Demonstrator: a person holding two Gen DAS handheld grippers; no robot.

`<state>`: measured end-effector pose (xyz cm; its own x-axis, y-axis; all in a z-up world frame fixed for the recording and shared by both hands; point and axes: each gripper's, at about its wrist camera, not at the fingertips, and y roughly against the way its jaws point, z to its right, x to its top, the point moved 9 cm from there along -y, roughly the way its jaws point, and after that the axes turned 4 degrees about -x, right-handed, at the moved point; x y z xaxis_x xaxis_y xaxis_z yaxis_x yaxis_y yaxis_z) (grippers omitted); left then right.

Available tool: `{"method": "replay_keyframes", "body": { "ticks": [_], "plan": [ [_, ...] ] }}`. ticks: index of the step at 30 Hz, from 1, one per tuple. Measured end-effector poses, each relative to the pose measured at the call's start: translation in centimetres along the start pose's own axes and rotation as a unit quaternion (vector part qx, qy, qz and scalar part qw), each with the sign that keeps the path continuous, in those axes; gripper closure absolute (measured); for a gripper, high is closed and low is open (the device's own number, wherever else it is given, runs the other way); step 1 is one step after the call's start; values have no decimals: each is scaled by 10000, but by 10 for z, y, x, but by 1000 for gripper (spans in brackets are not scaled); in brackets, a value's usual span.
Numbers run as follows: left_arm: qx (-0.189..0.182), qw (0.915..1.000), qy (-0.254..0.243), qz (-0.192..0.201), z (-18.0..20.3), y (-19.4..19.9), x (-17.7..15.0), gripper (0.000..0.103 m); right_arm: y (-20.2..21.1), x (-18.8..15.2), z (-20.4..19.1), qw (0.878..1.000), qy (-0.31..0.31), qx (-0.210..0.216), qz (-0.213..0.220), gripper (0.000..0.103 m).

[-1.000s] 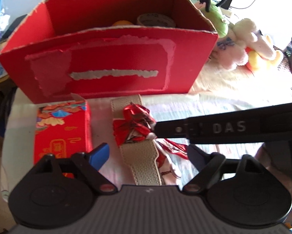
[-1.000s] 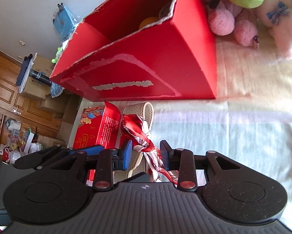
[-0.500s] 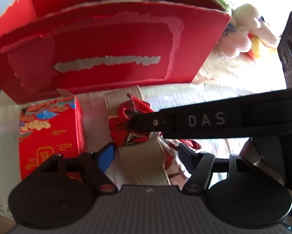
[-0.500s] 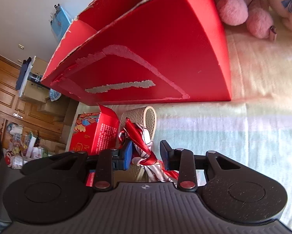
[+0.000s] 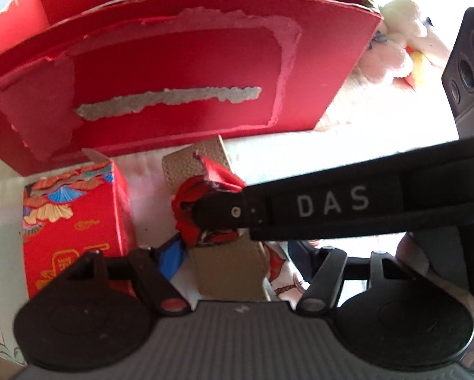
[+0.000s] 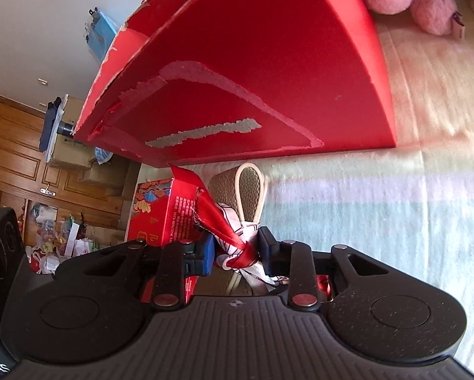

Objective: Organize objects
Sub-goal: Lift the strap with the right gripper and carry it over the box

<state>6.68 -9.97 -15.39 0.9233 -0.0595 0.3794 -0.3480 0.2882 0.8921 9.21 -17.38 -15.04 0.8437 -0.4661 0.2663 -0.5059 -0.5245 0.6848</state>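
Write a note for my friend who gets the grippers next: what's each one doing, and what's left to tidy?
Right gripper: shut on the scarf, which is tied to the beige strap.
Left gripper: open, holding nothing, low over the strap.
Big red box: just behind; its inside is hidden now.
Small red box: left of the strap, on the cloth.
Done: scarf gripped.
Left: probably lift scarf and strap into the big box, then the small box.

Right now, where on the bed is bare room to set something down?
Free: the pale sheet right of the beige strap, below the red box. Crowded: between the small printed carton and strap, where both grippers work on the scarf.
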Motion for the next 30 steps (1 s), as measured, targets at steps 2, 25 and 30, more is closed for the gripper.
{"method": "replay_keyframes", "body": {
  "ticks": [2,25,30],
  "plan": [
    [21,10000,-84,18,6,1,0,36,6,-1,2,10000,-16,-42,19,72],
    [-352,9888,-874,1159,132,49,48,36,138,16,22,9887,165,-571,1373,73],
    [-291,9813,-924,1665,132,82,79,36,160,45,-4,9831,562,-448,1681,73]
  ]
}}
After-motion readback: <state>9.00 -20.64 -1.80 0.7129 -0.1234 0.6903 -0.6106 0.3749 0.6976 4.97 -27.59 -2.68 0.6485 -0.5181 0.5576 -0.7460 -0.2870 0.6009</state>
